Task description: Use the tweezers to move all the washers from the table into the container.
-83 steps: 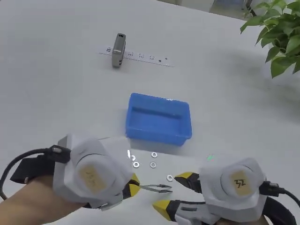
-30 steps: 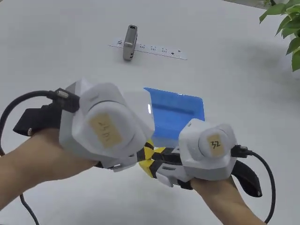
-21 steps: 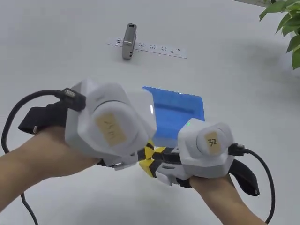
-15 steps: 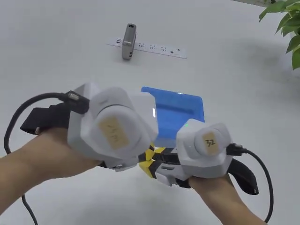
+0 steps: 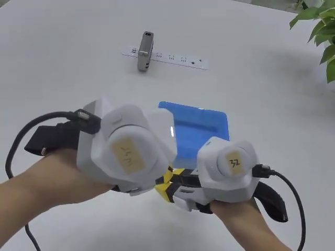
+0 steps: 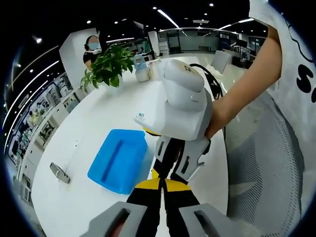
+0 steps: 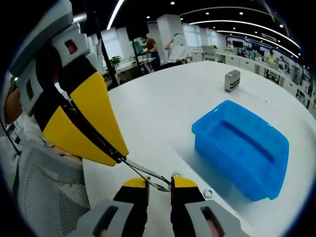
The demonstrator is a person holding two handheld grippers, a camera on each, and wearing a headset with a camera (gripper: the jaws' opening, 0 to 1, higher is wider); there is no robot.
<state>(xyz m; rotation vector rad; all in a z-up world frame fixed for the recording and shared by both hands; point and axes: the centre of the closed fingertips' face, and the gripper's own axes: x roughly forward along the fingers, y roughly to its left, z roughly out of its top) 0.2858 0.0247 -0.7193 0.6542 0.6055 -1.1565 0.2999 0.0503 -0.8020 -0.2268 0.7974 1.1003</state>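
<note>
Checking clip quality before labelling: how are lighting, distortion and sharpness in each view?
Head view: even soft light, faint shadows on the white table, no glare. Left gripper view: strong fisheye bending, ceiling lights bright, right gripper sharp. Right gripper view: blue container crisp, tweezers thin yet legible.

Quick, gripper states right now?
Left gripper: closed on the tweezers.
Right gripper: jaws close around the tweezers' tips; grip cannot be told.

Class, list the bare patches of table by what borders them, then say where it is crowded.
Bare table left of the blue container, up to the power strip; more right of the container, towards the plant. Crowded: the container's near side, where left tool and right tool meet over tweezers and washers.
</note>
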